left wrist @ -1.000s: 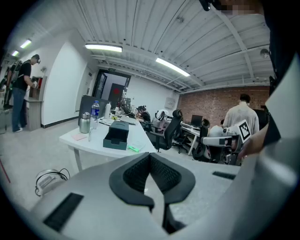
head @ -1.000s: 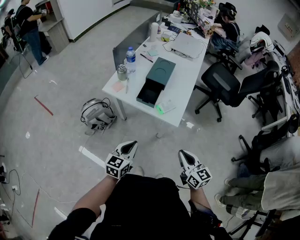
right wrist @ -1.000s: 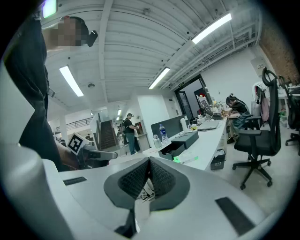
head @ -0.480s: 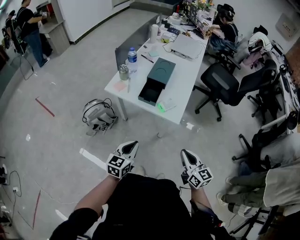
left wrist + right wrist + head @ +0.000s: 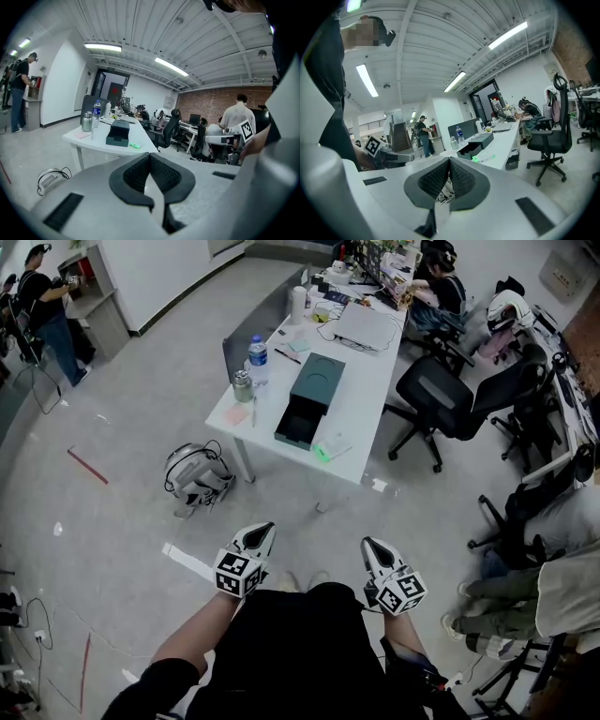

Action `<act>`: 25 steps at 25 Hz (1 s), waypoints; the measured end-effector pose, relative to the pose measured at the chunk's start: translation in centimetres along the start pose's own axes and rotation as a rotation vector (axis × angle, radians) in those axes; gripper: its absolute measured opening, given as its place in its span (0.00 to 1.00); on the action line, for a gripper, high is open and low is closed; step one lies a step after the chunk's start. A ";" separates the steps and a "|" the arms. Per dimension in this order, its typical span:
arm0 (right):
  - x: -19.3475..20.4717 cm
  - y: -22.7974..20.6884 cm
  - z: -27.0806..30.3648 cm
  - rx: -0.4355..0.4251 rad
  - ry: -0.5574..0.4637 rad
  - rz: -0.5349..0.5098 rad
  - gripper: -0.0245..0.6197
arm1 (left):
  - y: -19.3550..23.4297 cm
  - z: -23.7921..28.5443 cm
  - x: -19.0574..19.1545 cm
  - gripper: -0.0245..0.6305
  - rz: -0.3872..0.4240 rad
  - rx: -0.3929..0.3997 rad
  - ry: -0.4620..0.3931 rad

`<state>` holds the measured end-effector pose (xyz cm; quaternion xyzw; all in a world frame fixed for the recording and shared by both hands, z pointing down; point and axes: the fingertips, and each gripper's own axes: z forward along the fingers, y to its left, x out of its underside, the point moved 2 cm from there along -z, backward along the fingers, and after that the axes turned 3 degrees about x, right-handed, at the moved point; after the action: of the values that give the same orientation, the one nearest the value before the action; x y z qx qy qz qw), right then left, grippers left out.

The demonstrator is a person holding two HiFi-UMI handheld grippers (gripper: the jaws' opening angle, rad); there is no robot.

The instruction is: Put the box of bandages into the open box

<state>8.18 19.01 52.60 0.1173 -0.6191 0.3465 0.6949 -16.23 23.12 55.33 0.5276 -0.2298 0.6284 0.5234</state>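
Office floor: a wide stretch of grey floor is being left between the person and the white table (image 5: 375, 395) — nothing is within reach yet.
Table: the task's things are being carried at its near end, well apart from both tongs.
Open box (image 5: 317, 385): its dark drawer is being presented pulled out toward the table's near end, mouth up.
Left gripper (image 5: 264, 530) and right gripper (image 5: 368, 545): both are being held closed on nothing, low in front of the person, aimed toward the table.
Approach, as judged: the table is best being neared first, one pair of jaws being opened only close to the carton and set across its short side — a gentle pinch, since a light carton is easily being skidded or dented.
Box of bandages (image 5: 330, 450): it is being seen lying flat just beside the drawer's right corner, its long axis seemingly running across the table, skewed to the near edge; its front end cannot be told.
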 end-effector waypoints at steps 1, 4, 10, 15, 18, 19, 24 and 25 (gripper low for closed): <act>0.0 -0.1 0.1 0.003 0.000 0.001 0.08 | 0.0 0.1 0.0 0.05 0.003 0.002 0.004; -0.2 -0.4 0.4 0.014 0.000 0.007 0.08 | 0.1 0.4 -0.2 0.05 0.009 0.010 0.013; -0.6 -1.6 2.2 0.017 -0.002 0.017 0.08 | 1.3 1.7 -1.0 0.05 0.021 0.008 0.022; -1.0 -3.6 4.5 0.005 -0.004 0.026 0.08 | 2.3 3.6 -1.9 0.05 0.026 -0.002 0.026; -1.7 -4.9 6.3 -0.006 -0.001 0.029 0.08 | 3.1 5.0 -2.6 0.05 0.029 -0.002 0.040; -1.9 -5.3 6.9 -0.009 -0.001 0.030 0.08 | 3.4 5.6 -2.8 0.05 0.028 -0.003 0.046; -3.0 -8.4 9.4 -0.010 -0.002 0.045 0.08 | 4.1 9.1 -3.9 0.05 0.031 0.026 0.075; -3.3 -9.2 9.9 -0.007 -0.004 0.049 0.08 | 4.2 9.9 -4.3 0.05 0.035 0.037 0.081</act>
<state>6.24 5.32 53.98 0.1006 -0.6245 0.3609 0.6853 -16.27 11.53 55.93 0.5071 -0.2060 0.6625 0.5114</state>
